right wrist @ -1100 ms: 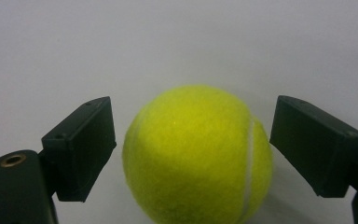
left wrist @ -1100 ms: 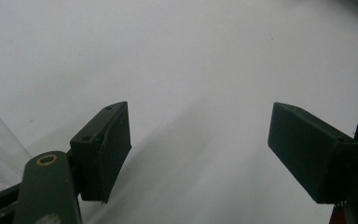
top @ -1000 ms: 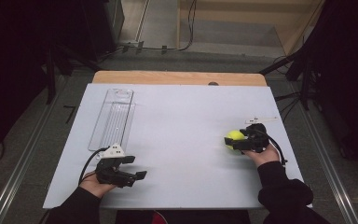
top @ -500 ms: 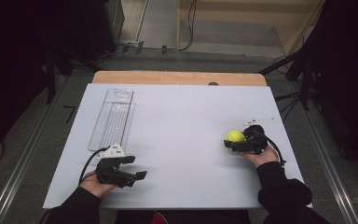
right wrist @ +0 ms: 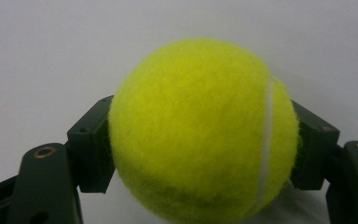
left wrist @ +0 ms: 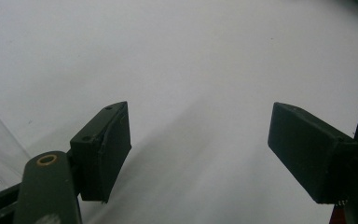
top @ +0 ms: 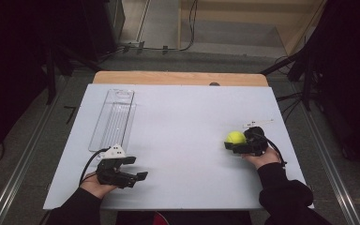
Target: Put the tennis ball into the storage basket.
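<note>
Our right gripper (top: 233, 144) has its jaws clenched on the tennis ball (right wrist: 200, 130) at the counter's (top: 187, 117) 3 o'clock; our left gripper (top: 137, 168), at 7 o'clock, has its jaws released.

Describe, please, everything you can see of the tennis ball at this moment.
The tennis ball is bright yellow-green and fuzzy like felt, with one white curved seam down its right side in the right gripper view. It looks round and undamaged. The right gripper is shut on it, a black jaw pressing each side. In the high view it sits at the right of the white table, at or just above the surface.
</note>
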`<state>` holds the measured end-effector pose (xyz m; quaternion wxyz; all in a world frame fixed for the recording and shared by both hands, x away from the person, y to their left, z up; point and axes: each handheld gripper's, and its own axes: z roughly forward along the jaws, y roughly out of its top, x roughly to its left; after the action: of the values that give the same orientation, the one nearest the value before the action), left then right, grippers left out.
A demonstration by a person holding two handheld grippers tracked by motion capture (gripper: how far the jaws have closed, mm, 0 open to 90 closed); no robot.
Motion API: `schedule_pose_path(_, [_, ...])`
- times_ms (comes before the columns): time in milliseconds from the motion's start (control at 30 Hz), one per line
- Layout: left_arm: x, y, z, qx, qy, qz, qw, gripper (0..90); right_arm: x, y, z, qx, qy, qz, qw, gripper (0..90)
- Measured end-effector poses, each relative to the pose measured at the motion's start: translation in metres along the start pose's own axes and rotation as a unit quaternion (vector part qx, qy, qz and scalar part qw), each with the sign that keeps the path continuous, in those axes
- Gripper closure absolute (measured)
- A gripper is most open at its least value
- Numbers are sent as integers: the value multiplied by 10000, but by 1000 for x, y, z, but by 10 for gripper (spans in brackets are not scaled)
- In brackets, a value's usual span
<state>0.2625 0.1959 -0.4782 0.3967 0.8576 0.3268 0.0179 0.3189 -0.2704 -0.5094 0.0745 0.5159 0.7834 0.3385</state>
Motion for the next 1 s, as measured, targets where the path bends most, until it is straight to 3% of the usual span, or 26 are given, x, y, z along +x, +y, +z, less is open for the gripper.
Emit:
schedule_pose_path(467, [0,0,0,-2,3,3,10000,220,0,0,-1,-12,48,-17,10000,231])
schedule_pose_path(867, [0,0,0,-1,4,4,10000,220,-1,5,-9,-193,114,138,9997,231])
schedule_pose_path(1000, [0,0,0,2,4,5,10000,220,2,7,-12,-272,109,77,9995,231])
